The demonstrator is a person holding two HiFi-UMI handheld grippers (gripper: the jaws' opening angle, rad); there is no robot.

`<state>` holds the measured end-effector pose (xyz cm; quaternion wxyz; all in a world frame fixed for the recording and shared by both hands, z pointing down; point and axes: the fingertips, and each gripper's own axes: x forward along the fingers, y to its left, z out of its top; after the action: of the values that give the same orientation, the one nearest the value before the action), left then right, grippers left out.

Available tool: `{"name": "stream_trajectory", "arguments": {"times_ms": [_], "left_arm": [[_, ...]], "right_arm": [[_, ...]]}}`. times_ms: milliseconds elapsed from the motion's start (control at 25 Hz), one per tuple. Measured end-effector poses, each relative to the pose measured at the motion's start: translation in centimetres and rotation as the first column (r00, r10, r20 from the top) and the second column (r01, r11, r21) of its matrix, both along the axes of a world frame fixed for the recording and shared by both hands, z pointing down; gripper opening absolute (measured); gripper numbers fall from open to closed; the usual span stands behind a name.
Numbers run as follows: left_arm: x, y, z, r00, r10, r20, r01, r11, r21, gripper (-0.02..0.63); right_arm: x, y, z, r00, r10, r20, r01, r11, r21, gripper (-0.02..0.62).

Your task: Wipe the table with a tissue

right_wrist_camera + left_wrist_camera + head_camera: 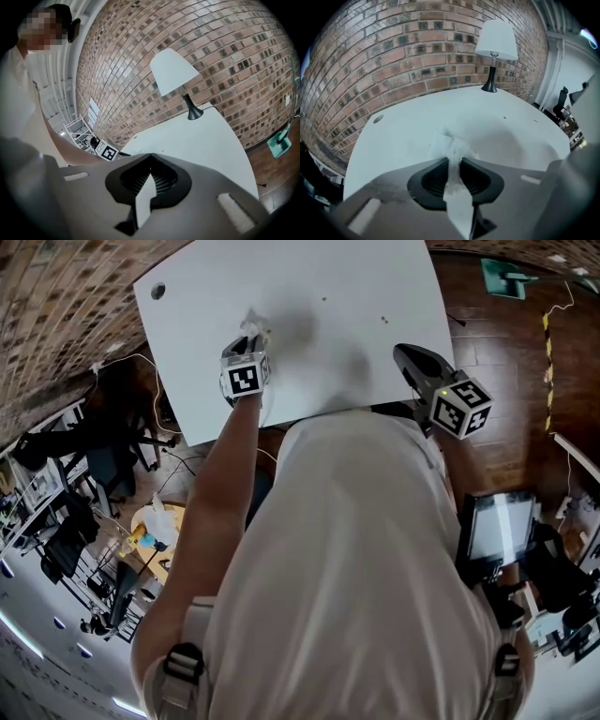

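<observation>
Our left hand-held gripper [453,161] has its jaws pinched narrow on the tissue [451,149]. The tissue's crumpled end bunches out just ahead of the tips and seems to rest on the white worktop [511,136]. To wipe well, we should press that loose end flat and tilt the tips low, so paper rather than plastic meets the surface. Then we drag in overlapping strokes toward the small speck [505,117] farther ahead and to the right. Our right hand-held gripper [151,157] is closed on nothing, over the worktop's near edge.
</observation>
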<state>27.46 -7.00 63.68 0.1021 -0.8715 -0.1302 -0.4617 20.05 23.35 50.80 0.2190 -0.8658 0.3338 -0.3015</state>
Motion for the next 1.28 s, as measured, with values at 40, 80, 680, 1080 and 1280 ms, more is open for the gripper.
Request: {"name": "stream_trajectory", "arguments": {"times_ms": [40,80,680,1080,1280], "left_arm": [[0.1,0.7,0.0,1.0,0.023,-0.002,-0.023,1.0,-0.001,0.087],[0.2,1.6,0.1,0.999,0.049,-0.006,-0.049,0.999,-0.004,0.087],[-3.2,11.8,0.1,0.954,0.298,-0.037,-0.299,0.935,-0.189,0.08],[-0.6,0.7,-0.4,0.997,0.021,-0.071,-0.028,0.995,-0.093,0.083],[0.1,2.9,0.8,0.996,0.058,-0.063,-0.062,0.996,-0.061,0.081]], "right_arm": [[-0.1,0.3,0.0,1.0,0.007,0.002,-0.007,1.0,0.0,0.005],[-0.2,0.6,0.1,1.0,0.013,0.004,-0.013,1.0,-0.002,0.005],[-0.3,0.9,-0.4,1.0,0.027,0.002,-0.027,1.0,-0.003,0.005],[-0.5,0.2,-0.5,1.0,0.017,0.002,-0.017,1.0,-0.011,0.005],[-0.9,1.1,-0.5,0.999,0.041,0.007,-0.041,0.999,-0.016,0.005]]}}
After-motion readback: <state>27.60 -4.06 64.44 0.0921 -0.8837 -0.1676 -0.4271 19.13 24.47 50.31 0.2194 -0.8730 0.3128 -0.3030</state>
